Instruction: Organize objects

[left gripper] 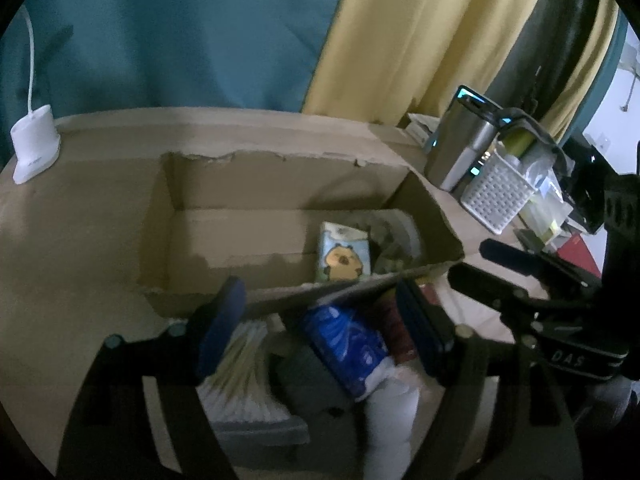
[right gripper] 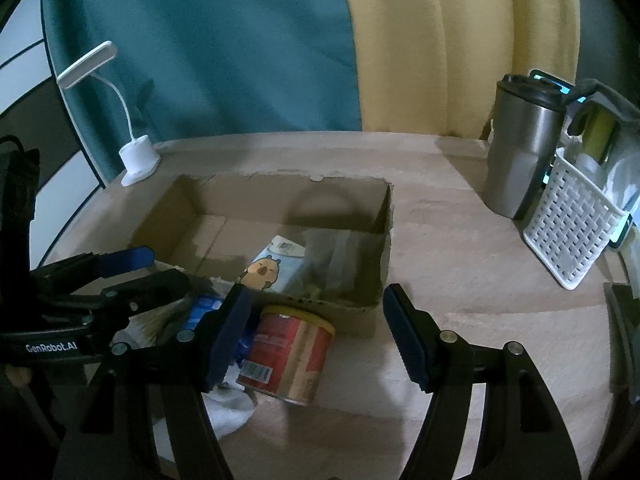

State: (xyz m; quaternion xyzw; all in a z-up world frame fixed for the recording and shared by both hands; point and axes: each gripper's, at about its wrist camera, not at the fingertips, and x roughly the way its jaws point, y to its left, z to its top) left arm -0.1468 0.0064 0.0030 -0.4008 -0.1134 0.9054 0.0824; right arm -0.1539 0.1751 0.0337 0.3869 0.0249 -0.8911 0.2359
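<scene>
An open cardboard box (left gripper: 224,236) (right gripper: 192,216) lies on the wooden table, holding a tissue pack with a cartoon animal (left gripper: 344,254) (right gripper: 276,266) and a clear bag (right gripper: 336,256). In front of the box lie a blue packet (left gripper: 344,344), a white cloth (left gripper: 394,412), a stack of paper (left gripper: 244,364) and a red can (right gripper: 290,356) on its side. My left gripper (left gripper: 320,328) (right gripper: 152,270) hovers open over the blue packet, pads clear of it. My right gripper (right gripper: 318,336) (left gripper: 492,268) is open too, with the can between its fingers but not pressed.
A white desk lamp (right gripper: 138,158) (left gripper: 34,148) stands at the back left. A steel tumbler (right gripper: 520,152) (left gripper: 460,148) and a white lattice basket (right gripper: 572,224) (left gripper: 496,196) stand at the right. Blue and yellow curtains hang behind. Bare table (right gripper: 460,248) lies right of the box.
</scene>
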